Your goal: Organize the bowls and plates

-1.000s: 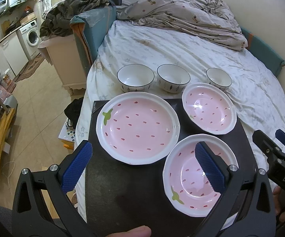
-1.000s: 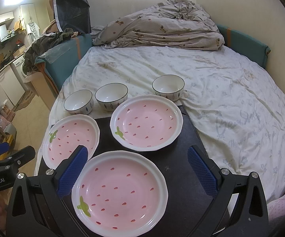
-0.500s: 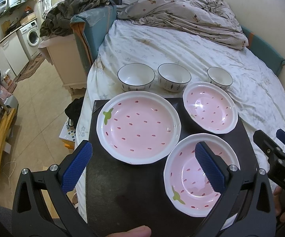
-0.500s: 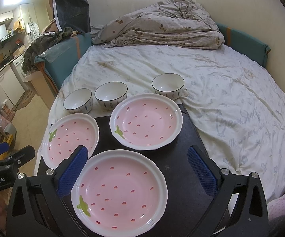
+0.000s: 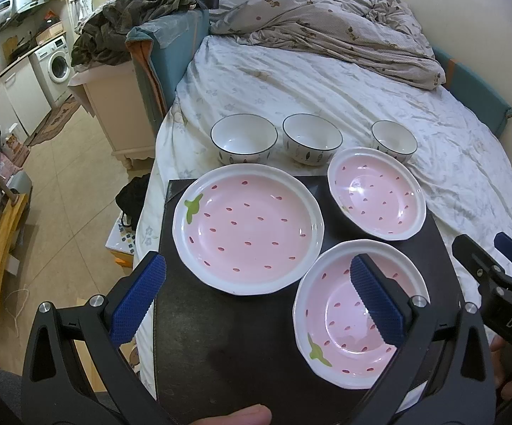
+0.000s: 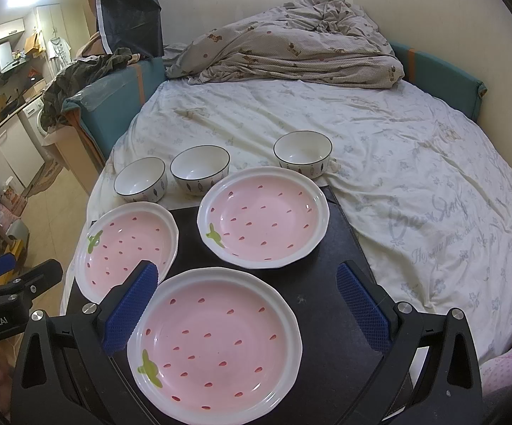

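Observation:
Three pink strawberry plates lie on a black board (image 5: 220, 336) on the bed: a left plate (image 5: 248, 232) (image 6: 128, 248), a far right plate (image 5: 376, 193) (image 6: 263, 216) and a near plate (image 5: 348, 318) (image 6: 213, 347). Three white bowls stand behind on the sheet: left (image 5: 244, 138) (image 6: 140, 179), middle (image 5: 311, 139) (image 6: 200, 170), right (image 5: 394, 140) (image 6: 302, 154). My left gripper (image 5: 256, 297) is open and empty above the board's near edge. My right gripper (image 6: 245, 308) is open and empty over the near plate; it also shows in the left wrist view (image 5: 493, 265).
The bed (image 6: 397, 148) has a crumpled duvet (image 6: 291, 53) at the far end. A teal headboard edge (image 5: 170, 46) with clothes stands left. Floor (image 5: 61, 177), a cabinet and a washing machine (image 5: 55, 63) lie to the left.
Both grippers have drifted slightly; the plates and bowls sit a little lower in view. Nothing was taken hold of.

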A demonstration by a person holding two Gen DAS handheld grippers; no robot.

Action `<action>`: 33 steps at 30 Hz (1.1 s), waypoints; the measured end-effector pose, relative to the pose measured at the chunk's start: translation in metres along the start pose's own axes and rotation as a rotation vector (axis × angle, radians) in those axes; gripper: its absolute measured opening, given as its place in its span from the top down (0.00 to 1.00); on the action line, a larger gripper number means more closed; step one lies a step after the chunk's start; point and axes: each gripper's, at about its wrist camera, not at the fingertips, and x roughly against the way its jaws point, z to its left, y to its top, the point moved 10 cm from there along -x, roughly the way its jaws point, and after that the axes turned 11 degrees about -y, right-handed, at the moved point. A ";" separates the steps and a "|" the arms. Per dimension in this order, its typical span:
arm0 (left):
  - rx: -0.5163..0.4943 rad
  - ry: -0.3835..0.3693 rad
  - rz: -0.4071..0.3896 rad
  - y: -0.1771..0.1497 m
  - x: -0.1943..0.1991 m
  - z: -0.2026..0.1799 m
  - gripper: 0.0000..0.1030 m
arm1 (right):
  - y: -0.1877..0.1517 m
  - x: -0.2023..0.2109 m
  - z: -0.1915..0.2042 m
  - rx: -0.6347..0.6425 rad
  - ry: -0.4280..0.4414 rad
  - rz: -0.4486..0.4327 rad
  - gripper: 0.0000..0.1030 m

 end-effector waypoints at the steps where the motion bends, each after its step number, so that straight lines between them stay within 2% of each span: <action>1: -0.001 0.001 -0.001 0.000 0.000 0.000 0.00 | 0.000 0.000 0.000 0.000 0.000 0.001 0.00; 9: 0.011 0.002 0.012 0.000 -0.003 0.004 0.00 | 0.000 0.000 0.001 0.000 0.004 0.004 0.00; 13: 0.049 0.016 0.037 0.002 -0.008 0.017 0.00 | -0.003 -0.005 0.008 0.003 0.053 0.043 0.00; 18: 0.112 -0.009 0.116 0.015 -0.024 0.038 0.00 | 0.002 -0.017 0.028 0.035 0.166 0.135 0.00; 21: 0.144 -0.005 0.166 0.022 -0.039 0.057 0.00 | 0.002 -0.032 0.046 0.018 0.285 0.237 0.00; 25: 0.238 -0.016 0.243 0.023 -0.066 0.087 0.01 | -0.002 -0.059 0.071 -0.019 0.407 0.377 0.03; 27: 0.263 -0.001 0.259 0.023 -0.076 0.101 0.15 | -0.005 -0.071 0.080 -0.040 0.439 0.427 0.04; 31: 0.333 -0.011 0.296 0.020 -0.095 0.125 0.22 | -0.010 -0.097 0.097 -0.082 0.502 0.542 0.24; 33: 0.353 -0.015 0.318 0.018 -0.103 0.129 0.31 | -0.008 -0.107 0.104 -0.098 0.521 0.567 0.29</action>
